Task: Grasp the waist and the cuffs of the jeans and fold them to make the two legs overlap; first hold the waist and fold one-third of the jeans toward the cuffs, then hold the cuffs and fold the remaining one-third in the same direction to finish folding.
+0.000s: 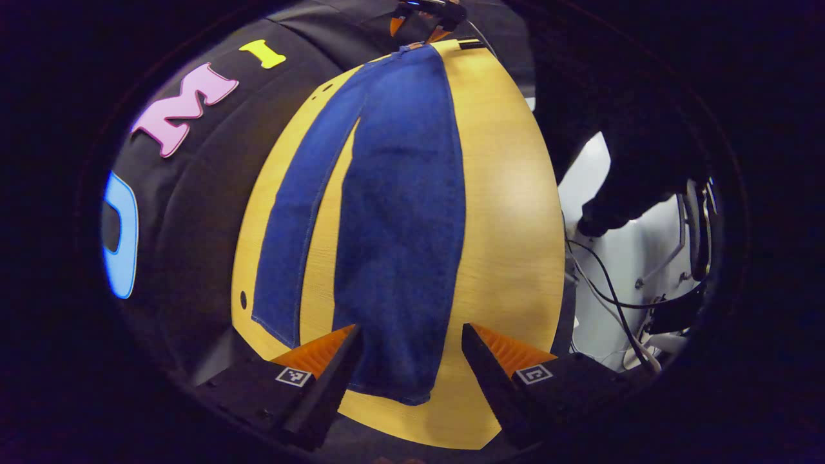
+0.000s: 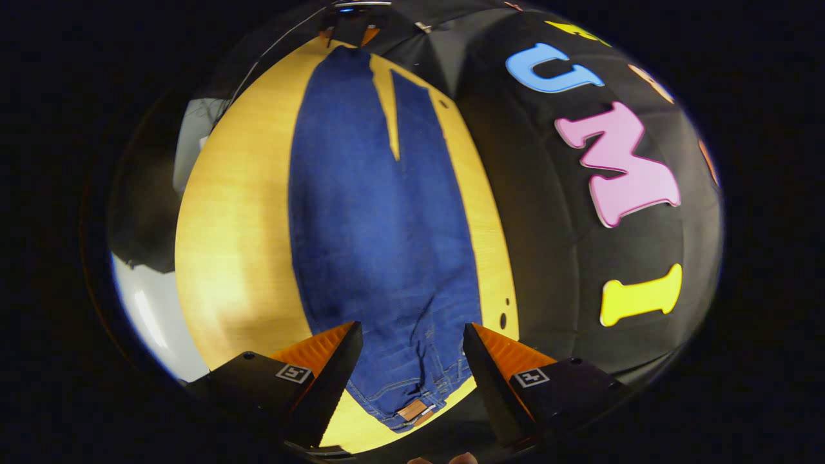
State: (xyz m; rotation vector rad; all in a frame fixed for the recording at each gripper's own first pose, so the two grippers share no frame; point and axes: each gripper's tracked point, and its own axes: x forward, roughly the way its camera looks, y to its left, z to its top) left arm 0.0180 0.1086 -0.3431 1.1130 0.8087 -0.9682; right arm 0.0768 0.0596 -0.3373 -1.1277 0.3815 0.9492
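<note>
Left gripper point(image 1: 409, 348): fingers spread wide, nothing between them, hovering above the cuff point(image 1: 393, 390) of the nearer leg. Right gripper point(image 2: 411, 348): fingers likewise parted and empty, poised over the waist point(image 2: 412, 403), where a small leather patch point(image 2: 412, 410) lies. The jeans point(image 1: 393, 219) lie flat and lengthwise on the wooden table point(image 1: 515, 212), the two legs side by side and diverging toward the cuffs, with bare wood between them. In the left gripper view the right gripper appears at the far end, beside the waist.
</note>
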